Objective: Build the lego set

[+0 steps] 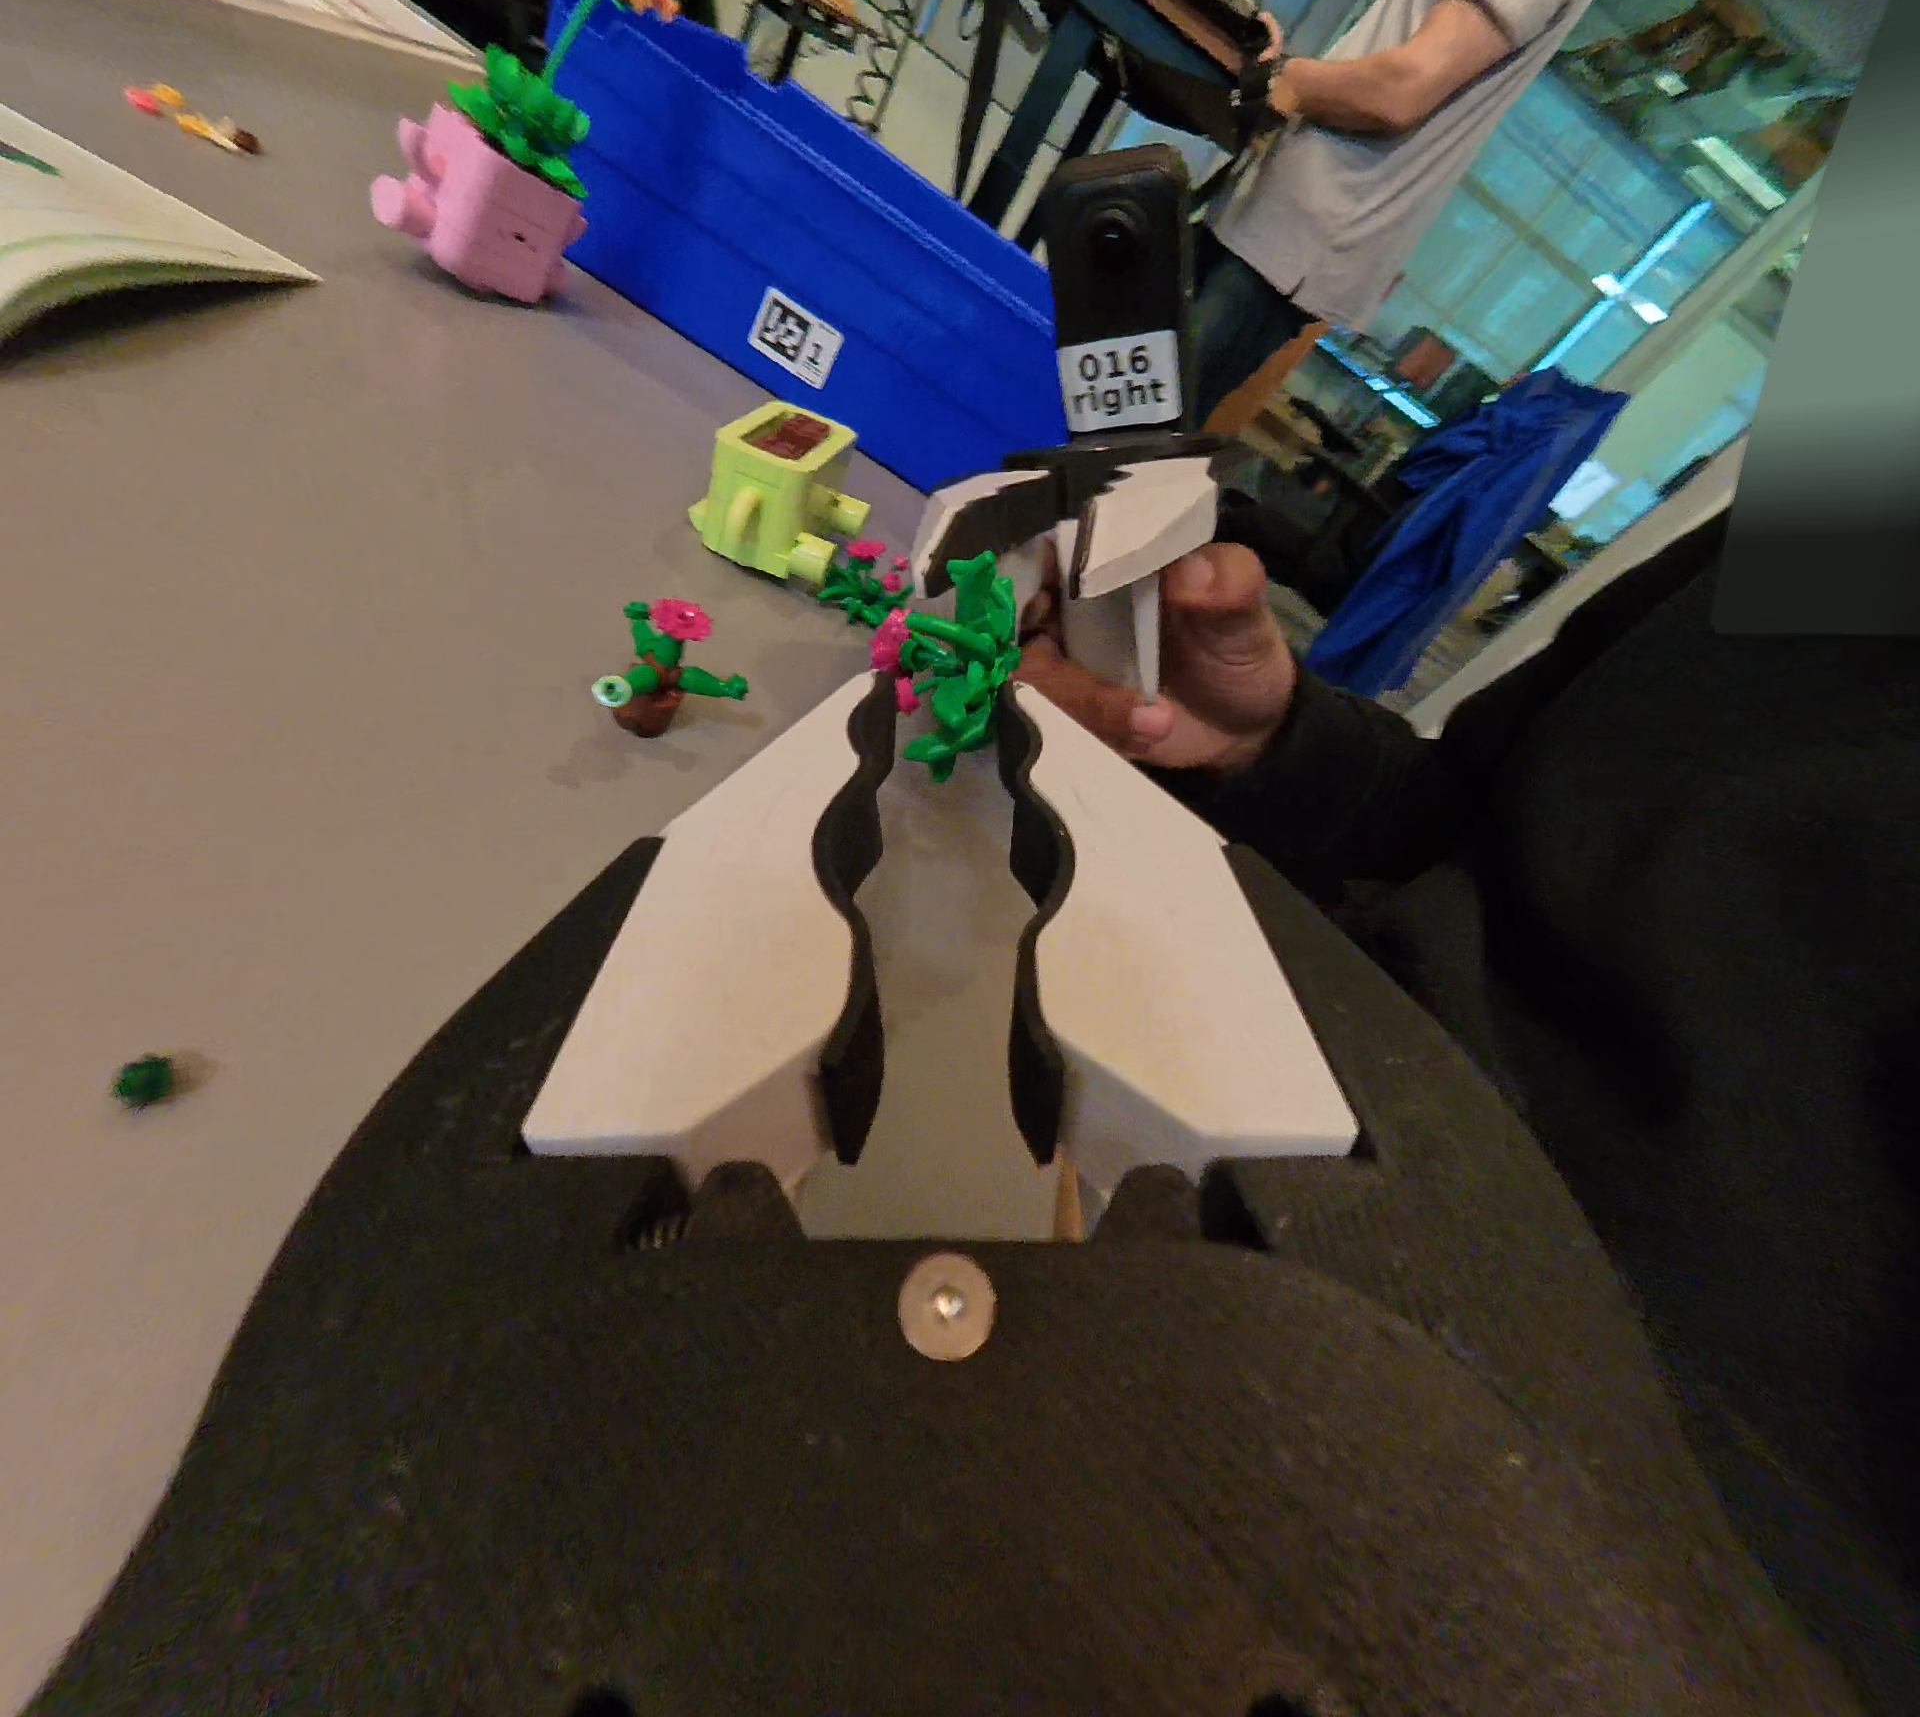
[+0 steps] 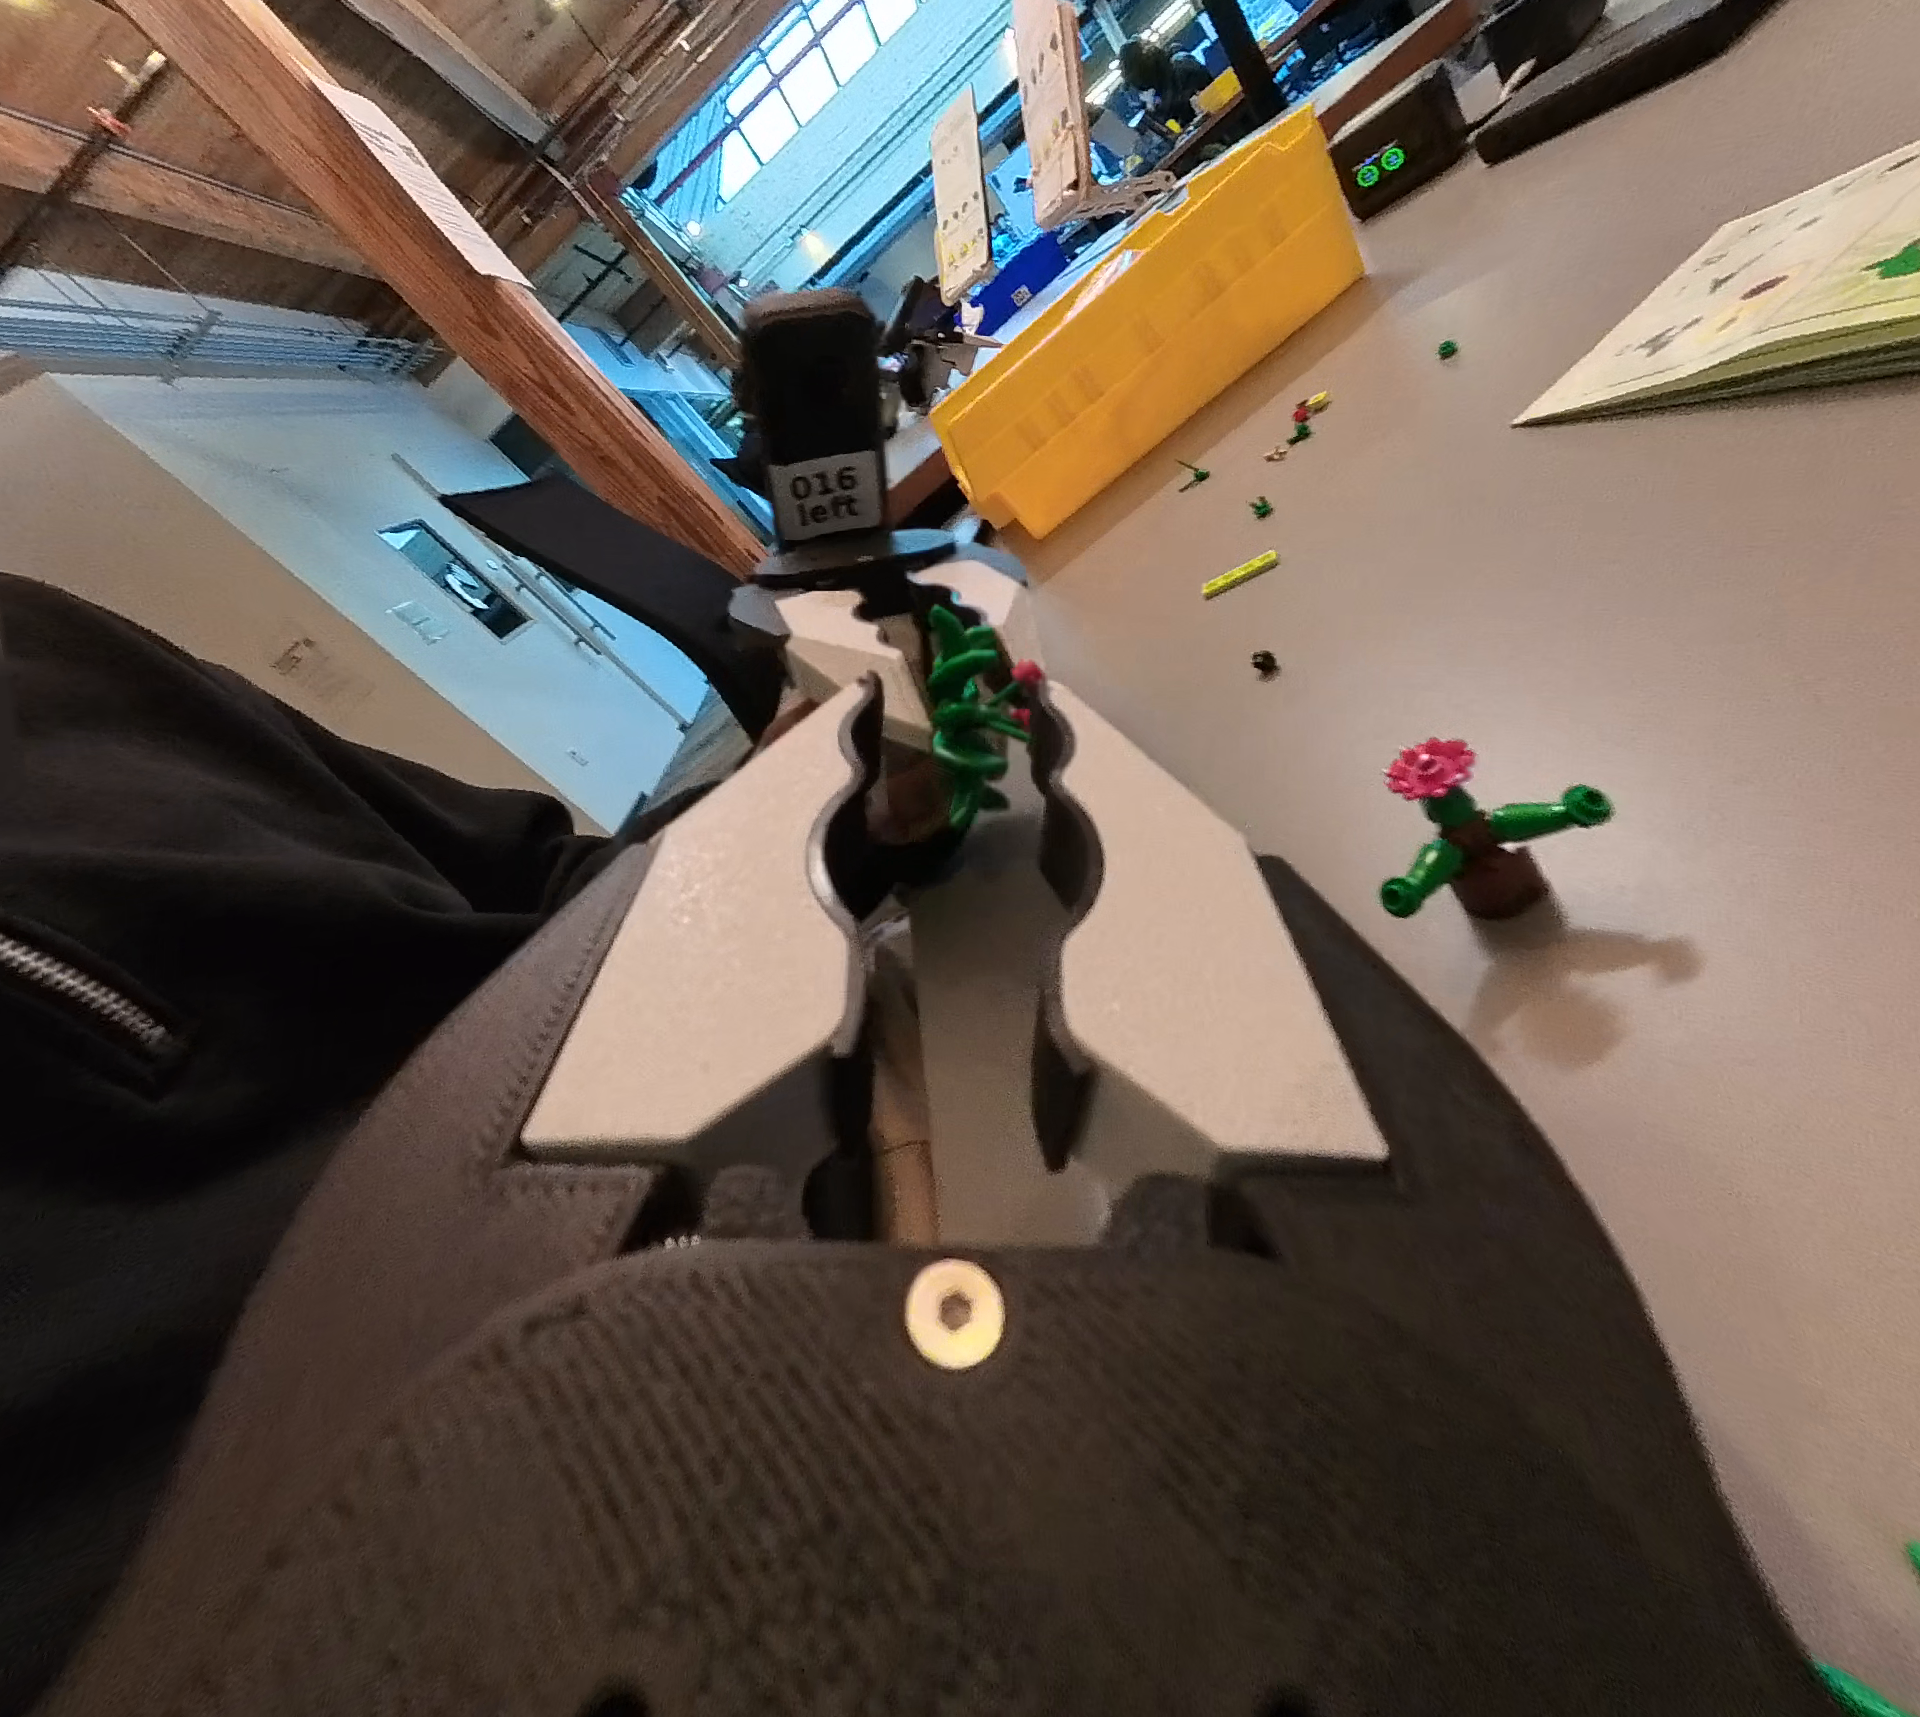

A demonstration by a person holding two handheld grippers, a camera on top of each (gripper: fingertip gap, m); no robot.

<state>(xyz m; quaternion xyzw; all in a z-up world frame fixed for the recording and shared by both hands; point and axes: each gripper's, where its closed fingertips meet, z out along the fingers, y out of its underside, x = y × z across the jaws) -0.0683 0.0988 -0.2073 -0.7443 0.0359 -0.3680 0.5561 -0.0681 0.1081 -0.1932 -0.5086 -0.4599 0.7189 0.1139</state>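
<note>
A green leafy sprig [image 1: 961,680] w/ pink buds is pinched betw. the left gripper [image 1: 940,696] tips; the right gripper [image 2: 951,722] is also closed on it. If squeezed or pulled unevenly, the thin stems could be popped apart or dropped.

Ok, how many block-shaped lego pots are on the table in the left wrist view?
2: a pink pot with green leaves beside the blue bin, and a lime pot nearer, tipped on its side. Others may sit out of view.

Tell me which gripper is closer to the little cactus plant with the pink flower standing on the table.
Left, though only slightly. The left gripper hangs just right of the cactus plant in its own view. The right gripper sits a little farther off, meeting the left around a green sprig.
</note>
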